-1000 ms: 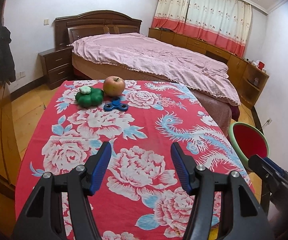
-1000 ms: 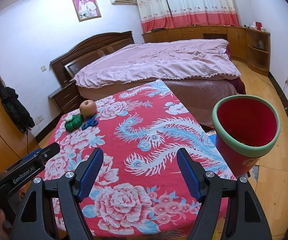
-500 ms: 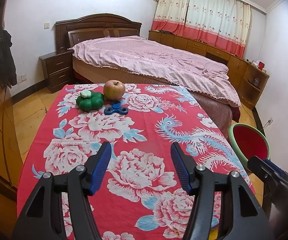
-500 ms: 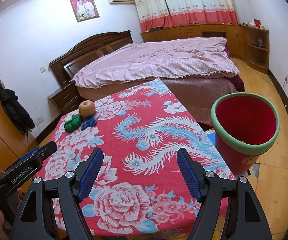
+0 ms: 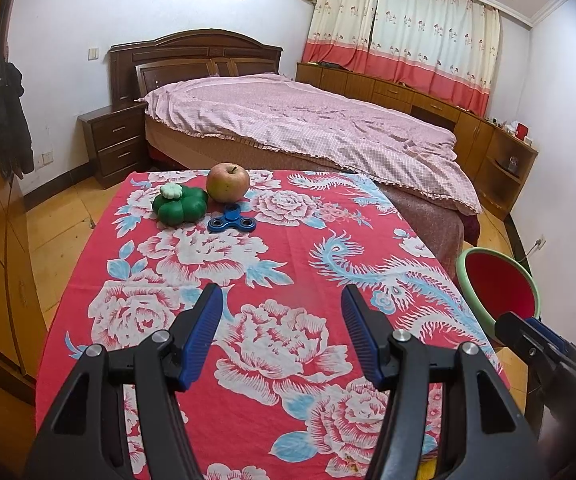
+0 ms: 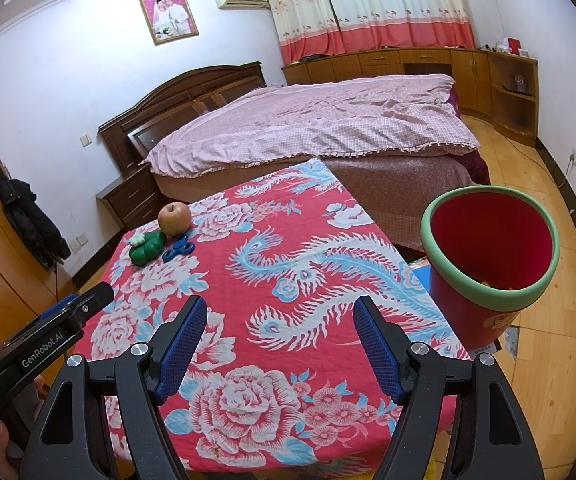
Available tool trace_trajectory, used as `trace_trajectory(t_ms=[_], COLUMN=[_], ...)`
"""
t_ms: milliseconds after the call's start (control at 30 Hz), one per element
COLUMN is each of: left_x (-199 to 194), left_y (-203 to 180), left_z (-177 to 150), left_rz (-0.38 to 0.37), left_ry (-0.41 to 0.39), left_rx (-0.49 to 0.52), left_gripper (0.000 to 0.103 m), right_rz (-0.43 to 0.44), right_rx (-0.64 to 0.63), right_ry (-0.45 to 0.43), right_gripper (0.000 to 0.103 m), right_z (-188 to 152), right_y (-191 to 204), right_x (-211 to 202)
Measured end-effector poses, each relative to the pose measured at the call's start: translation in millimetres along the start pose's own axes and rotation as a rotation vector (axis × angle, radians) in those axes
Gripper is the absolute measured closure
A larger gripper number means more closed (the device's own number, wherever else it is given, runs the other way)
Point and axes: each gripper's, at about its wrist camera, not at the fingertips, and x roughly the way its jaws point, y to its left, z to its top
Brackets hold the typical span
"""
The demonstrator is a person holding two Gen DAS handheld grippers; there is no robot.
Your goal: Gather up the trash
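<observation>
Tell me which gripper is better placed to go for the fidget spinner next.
Left, probably. The left gripper is open, empty and faces the blue fidget spinner nearly straight ahead. The right gripper, also open, sees it far off to its left and sits nearer the red trash bin.

The bin's (image 6: 488,276) contents were too small to tell; the left view's edge cut its rim (image 5: 464,268)
</observation>
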Motion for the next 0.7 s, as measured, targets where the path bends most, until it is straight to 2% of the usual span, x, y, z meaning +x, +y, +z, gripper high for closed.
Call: trace_trajectory(t_ms=[700], left_x=[-1.3], left_y=[-1.5], left_z=[0.7], left_rz=[-0.002], left_ry=[0.006], left_rx=[-0.004], left_gripper=[0.042], right_rz=[0.006], right_rx=[0.006], right_ry=[0.007], right_gripper=[0.026], right_z=[0.1], right_y=[1.0], right_x=[-0.6])
